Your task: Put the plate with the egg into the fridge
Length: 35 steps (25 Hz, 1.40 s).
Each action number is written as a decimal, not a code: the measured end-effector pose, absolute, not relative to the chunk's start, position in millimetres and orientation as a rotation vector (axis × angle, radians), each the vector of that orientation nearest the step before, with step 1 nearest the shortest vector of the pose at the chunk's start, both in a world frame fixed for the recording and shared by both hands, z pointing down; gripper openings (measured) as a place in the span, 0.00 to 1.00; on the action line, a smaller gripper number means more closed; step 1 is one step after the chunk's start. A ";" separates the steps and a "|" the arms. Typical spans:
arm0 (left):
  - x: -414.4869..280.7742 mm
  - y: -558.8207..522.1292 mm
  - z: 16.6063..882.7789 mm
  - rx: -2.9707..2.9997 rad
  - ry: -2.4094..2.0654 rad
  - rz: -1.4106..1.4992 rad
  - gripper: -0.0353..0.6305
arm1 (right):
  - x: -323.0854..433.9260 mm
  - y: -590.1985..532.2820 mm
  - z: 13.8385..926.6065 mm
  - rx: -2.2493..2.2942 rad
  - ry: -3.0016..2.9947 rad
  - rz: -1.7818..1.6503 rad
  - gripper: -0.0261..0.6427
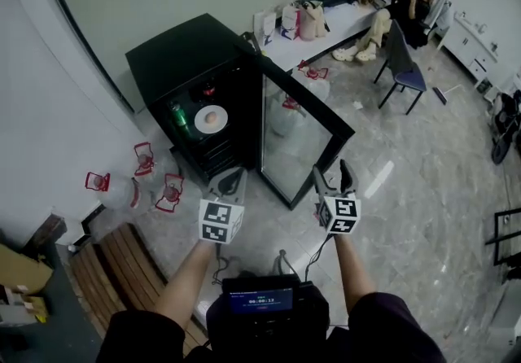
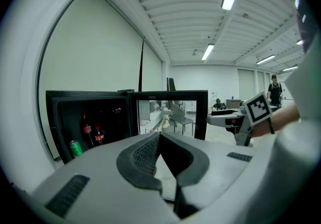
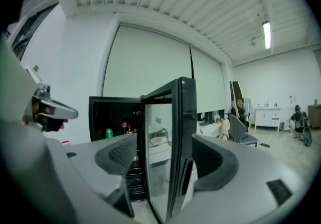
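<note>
Left gripper: shut tight, ribbed dark pads pressed together, nothing between them, held out level toward the open fridge. Right gripper: jaws spread wide, holding nothing. In the right gripper view, the upright edge of the door framed in the gap between those jaws, with neither pad pressing on it. Whether a fingertip brushes the door cannot be told.

Small black box of a fridge, flat matte top, standing on the floor against a pale wall. Door swung fully open toward the right gripper: a clear glass pane in a thick black frame.

Inside, on an upper shelf: plate, round, white and smooth, lying flat, with the egg, pale brown, at its middle. Just left of the plate, a green can. Farther back, dark bottles with red caps and red labels, upright side by side. Below, dark wire shelves.

On the floor left of the fridge, clear jugs with red handles. Underfoot, glossy grey stone-look tiles. At the lower left of the head view, a bench of brown wooden slats.
</note>
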<state>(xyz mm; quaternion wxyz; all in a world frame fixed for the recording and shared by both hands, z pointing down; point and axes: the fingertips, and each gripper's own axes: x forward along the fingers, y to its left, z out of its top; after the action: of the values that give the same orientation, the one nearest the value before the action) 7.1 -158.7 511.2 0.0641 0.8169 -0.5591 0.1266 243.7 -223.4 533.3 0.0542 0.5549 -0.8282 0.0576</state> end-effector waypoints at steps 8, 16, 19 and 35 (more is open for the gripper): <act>5.6 -138.5 510.0 2.387 -1.820 0.440 0.07 | 263.1 -310.3 543.8 1.413 -2.609 0.317 0.68; 14.7 -131.4 514.2 2.320 -1.896 0.435 0.07 | 236.9 -280.3 541.7 1.347 -2.661 0.249 0.68; 19.0 -125.2 518.1 2.304 -1.905 0.415 0.07 | 213.9 -252.0 542.5 1.270 -2.698 0.242 0.68; -31.5 -75.5 512.1 2.283 -1.959 0.372 0.07 | 40.8 -117.7 527.2 0.774 -2.945 0.286 0.68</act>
<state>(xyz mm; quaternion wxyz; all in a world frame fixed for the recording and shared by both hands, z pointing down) -31.5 -75.5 512.1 0.0552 0.7519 -0.6454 0.1226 40.8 -117.7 527.2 0.0416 0.2530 -0.9621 0.0933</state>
